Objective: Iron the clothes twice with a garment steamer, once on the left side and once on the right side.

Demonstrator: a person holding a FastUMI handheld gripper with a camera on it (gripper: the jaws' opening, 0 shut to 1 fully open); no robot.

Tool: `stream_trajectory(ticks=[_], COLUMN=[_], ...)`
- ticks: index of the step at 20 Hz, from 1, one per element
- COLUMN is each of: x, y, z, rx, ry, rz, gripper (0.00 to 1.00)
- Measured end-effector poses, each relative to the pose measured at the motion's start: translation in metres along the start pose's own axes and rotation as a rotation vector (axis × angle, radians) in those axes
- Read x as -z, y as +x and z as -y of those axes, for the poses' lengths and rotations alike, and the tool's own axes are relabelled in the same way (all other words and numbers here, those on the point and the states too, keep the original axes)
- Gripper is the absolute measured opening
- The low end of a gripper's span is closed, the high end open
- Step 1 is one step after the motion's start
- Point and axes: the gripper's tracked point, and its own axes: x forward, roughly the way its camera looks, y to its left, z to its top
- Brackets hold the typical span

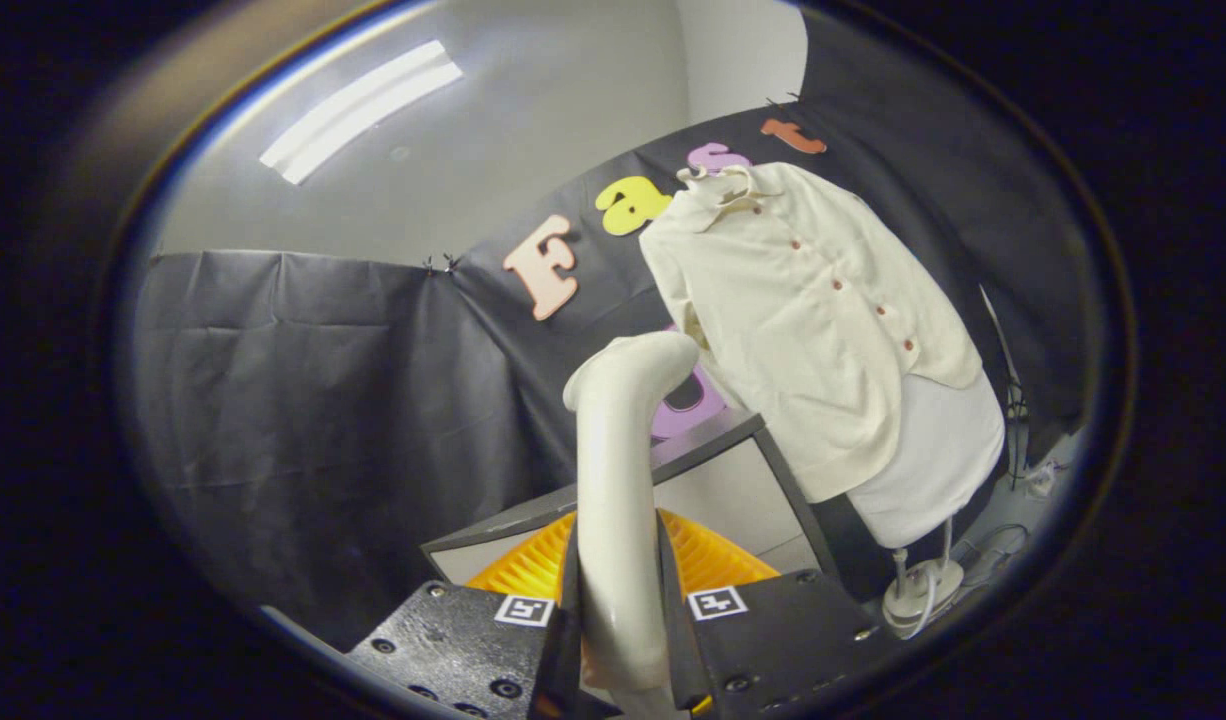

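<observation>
- The gripper [621, 640] was pinching one steamer handle [618, 470] between its two fingers; both fingers pressed against the handle's sides.
- The handle was a smooth, glossy, cream tube; it rose upright from between the fingers and bent over at its top toward the shirt [808, 310].
- One shirt hung beyond the fingers, apart from the handle's bent tip; it was cream, short-sleeved, collared, buttoned down the front; five small reddish-brown buttons could be counted.
- The shirt was draped over one padded white board [938, 465]; the board's lower part showed below the hem.
- The board stood on thin poles rising from one pale base [921, 590] on the floor; cords lay near it.
- One white tabletop [718, 500] with a dark rim lay just beyond the fingers, behind the handle.
</observation>
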Motion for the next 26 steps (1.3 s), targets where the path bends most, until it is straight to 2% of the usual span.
stream_trajectory(ticks=[4, 8, 12, 18, 26], x=[0.013, 0.019, 0.008, -0.005, -0.005], y=[0.000, -0.011, -0.021, -0.041, -0.040], z=[-0.055, -0.092, -0.128, -0.138, -0.133], rx=[-0.005, 0.037, 0.019, 0.047, 0.075], ry=[-0.088, -0.220, -0.225, -0.273, -0.323], rz=[-0.069, -0.093, -0.075, -0.032, -0.064], gripper=[0.34, 0.34, 0.34, 0.34, 0.34])
